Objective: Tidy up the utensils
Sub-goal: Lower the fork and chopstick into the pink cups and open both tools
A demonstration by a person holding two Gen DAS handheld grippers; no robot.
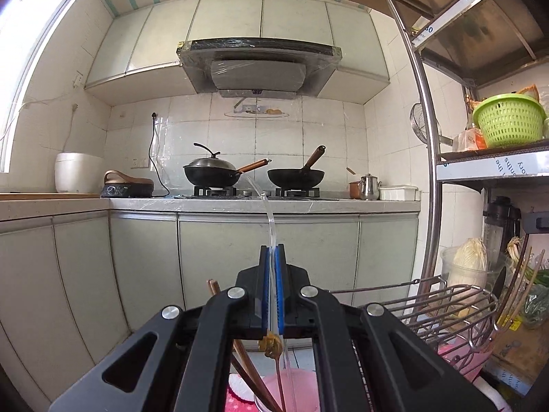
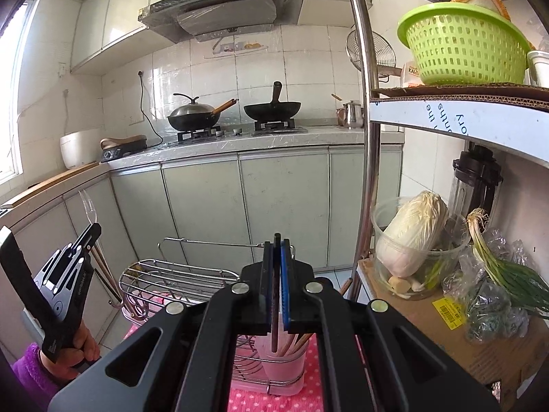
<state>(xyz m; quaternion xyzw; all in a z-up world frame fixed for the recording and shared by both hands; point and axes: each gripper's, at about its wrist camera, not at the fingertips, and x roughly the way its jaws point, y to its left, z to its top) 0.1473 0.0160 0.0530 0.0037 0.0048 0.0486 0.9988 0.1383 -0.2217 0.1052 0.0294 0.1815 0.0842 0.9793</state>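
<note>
My left gripper (image 1: pixel 272 252) is shut on a clear plastic fork (image 1: pixel 269 213) that sticks up past its tips; the fork also shows in the right wrist view (image 2: pixel 87 207), above the left gripper (image 2: pixel 93 228). Below it stand brown chopsticks (image 1: pixel 250 377) and a gold-handled utensil (image 1: pixel 274 346) over a pink cup (image 1: pixel 295 388). My right gripper (image 2: pixel 276 240) is shut on a dark chopstick (image 2: pixel 274 322) that reaches down into a translucent utensil holder (image 2: pixel 284 367) with more wooden chopsticks (image 2: pixel 298 340).
A wire dish rack (image 2: pixel 178 278) sits on a pink dotted cloth (image 2: pixel 274 400), also in the left wrist view (image 1: pixel 446 309). A metal shelf post (image 2: pixel 369 137) stands right, with cabbage (image 2: pixel 411 233), scallions (image 2: pixel 507 274) and a green basket (image 2: pixel 463 48). Cabinets and stove counter (image 2: pixel 240 140) lie ahead.
</note>
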